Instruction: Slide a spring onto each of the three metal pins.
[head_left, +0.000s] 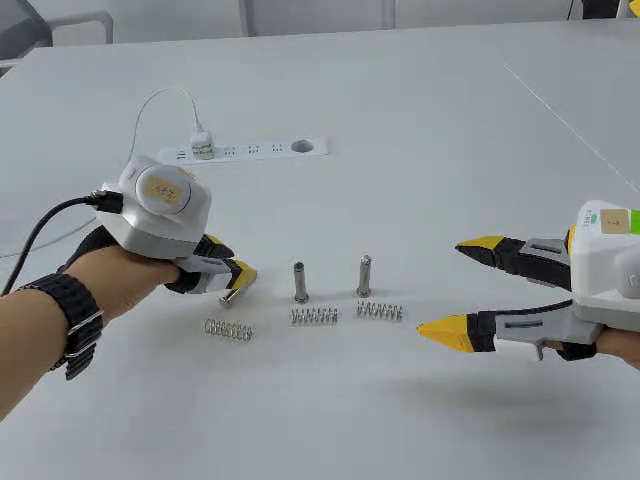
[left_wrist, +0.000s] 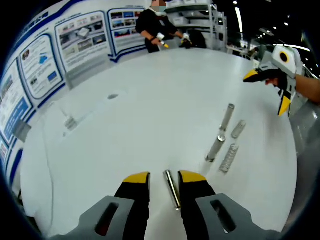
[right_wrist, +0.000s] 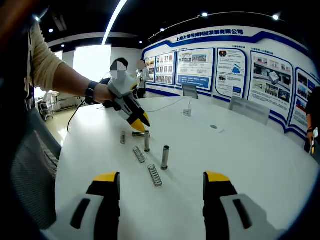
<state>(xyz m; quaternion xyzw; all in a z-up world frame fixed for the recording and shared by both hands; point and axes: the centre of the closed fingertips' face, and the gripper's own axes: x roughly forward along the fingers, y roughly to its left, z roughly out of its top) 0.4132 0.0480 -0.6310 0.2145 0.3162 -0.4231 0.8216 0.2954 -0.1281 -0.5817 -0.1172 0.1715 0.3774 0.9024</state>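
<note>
My left claw (left_wrist: 165, 176) sits low on the bench (head_left: 420, 400), jaws drawn close but not clamped, straddling the lying pin (left_wrist: 172, 189) flat between them. Beyond it the middle pin (head_left: 300, 282) and right pin (head_left: 364, 276) stand upright, with the left spring (head_left: 228, 329), middle spring (head_left: 314, 316) and right spring (head_left: 379, 311) lying loose in front. My right claw (right_wrist: 161, 176) hovers wide open, right of the row.

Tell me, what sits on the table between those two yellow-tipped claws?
Head view: between left gripper and right gripper stand two metal pins, two springs lying beside.
</note>
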